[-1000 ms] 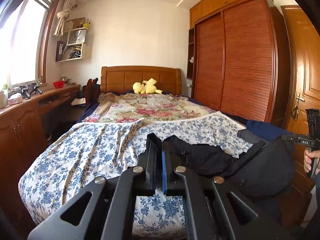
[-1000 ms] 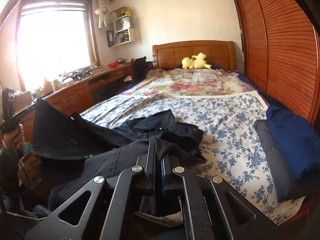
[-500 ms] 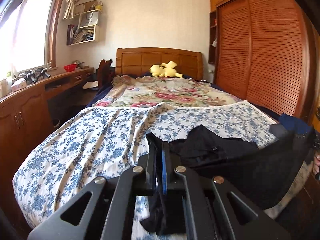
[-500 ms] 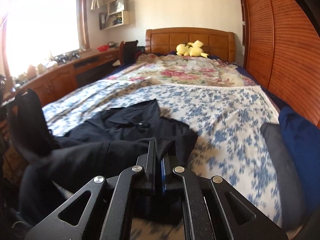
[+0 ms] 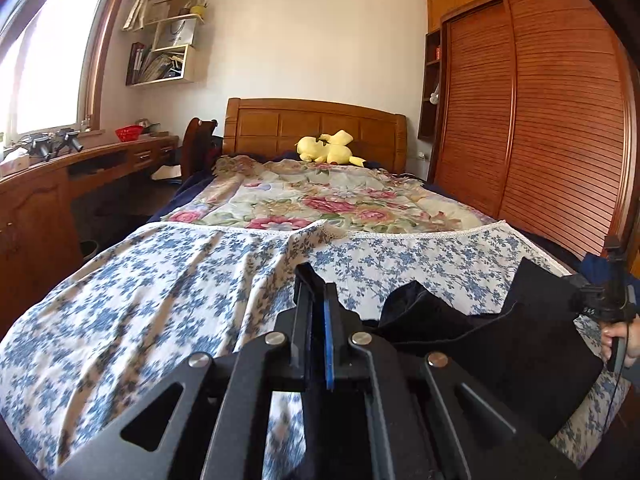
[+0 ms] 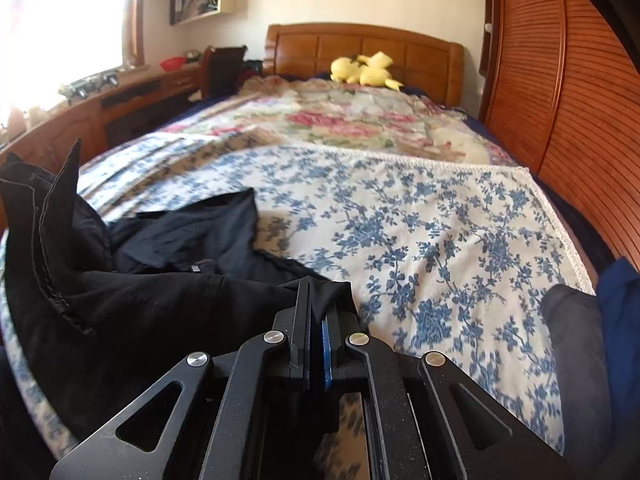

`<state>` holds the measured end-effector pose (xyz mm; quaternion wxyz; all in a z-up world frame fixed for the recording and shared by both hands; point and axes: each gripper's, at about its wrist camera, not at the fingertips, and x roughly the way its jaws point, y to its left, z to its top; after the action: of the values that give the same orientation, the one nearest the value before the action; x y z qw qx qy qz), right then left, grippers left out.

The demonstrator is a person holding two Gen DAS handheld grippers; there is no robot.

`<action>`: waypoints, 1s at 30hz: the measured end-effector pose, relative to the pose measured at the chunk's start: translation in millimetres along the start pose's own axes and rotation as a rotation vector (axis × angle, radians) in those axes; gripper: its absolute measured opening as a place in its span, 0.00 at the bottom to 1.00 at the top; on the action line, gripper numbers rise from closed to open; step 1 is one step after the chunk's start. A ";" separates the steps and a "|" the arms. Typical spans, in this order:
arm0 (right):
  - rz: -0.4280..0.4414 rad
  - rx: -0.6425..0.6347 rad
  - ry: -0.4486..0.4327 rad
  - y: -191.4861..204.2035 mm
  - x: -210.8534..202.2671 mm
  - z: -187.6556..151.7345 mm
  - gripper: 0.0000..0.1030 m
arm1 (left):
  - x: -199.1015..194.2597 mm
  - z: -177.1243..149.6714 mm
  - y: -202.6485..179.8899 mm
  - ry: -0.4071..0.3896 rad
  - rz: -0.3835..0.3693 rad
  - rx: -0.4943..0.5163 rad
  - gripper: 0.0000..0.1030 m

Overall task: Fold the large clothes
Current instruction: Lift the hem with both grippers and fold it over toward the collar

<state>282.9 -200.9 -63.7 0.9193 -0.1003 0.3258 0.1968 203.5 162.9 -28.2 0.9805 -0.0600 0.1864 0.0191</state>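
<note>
A large black garment (image 5: 500, 344) hangs stretched between my two grippers above the near end of the bed, its middle resting on the blue-flowered cover (image 5: 160, 300). My left gripper (image 5: 316, 284) is shut, with the cloth's edge running in at its right side. In the right wrist view the garment (image 6: 160, 300) wraps the tips of my right gripper (image 6: 316, 292), which is shut on it. One corner stands up at the left (image 6: 60, 184). The right gripper (image 5: 600, 300) and the hand holding it (image 5: 620, 340) show at the left wrist view's right edge.
A rose-patterned quilt (image 5: 328, 204) covers the far half of the bed, with a yellow plush toy (image 5: 328, 148) at the headboard. A wooden desk (image 5: 60, 176) runs along the left and a slatted wardrobe (image 5: 540, 120) along the right. Folded grey (image 6: 572, 340) and blue (image 6: 620, 300) clothes lie at the bed's right edge.
Both grippers have moved forward over the bed and come lower, carrying the black garment. More of it now lies spread on the flowered cover.
</note>
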 end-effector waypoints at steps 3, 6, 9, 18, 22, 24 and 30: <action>-0.025 -0.002 0.011 -5.9 23.3 9.7 0.01 | 16.5 4.9 -4.1 -0.006 0.007 0.020 0.03; -0.051 0.013 -0.013 -13.6 35.8 24.2 0.01 | 30.2 6.3 -3.6 0.015 -0.010 0.021 0.03; -0.104 0.036 -0.029 -20.5 47.6 35.7 0.01 | 43.3 2.5 1.6 0.053 -0.045 -0.002 0.06; -0.180 0.041 0.094 -21.2 85.7 34.8 0.16 | 68.1 -23.9 -16.2 0.171 -0.100 0.044 0.24; -0.248 0.025 0.057 -14.8 73.9 36.8 0.67 | 72.7 -34.5 -23.9 0.207 -0.132 0.052 0.30; -0.230 0.048 0.051 -17.3 68.8 40.3 0.67 | 73.7 -38.3 -28.2 0.219 -0.151 0.054 0.32; -0.205 0.048 0.067 -12.2 65.7 41.6 0.67 | 71.5 -44.4 -40.9 0.238 -0.198 0.069 0.36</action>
<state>358.0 -179.5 -73.1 0.9254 -0.1175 0.3488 0.0906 256.4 117.8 -91.0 0.9501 -0.0463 0.2948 -0.0912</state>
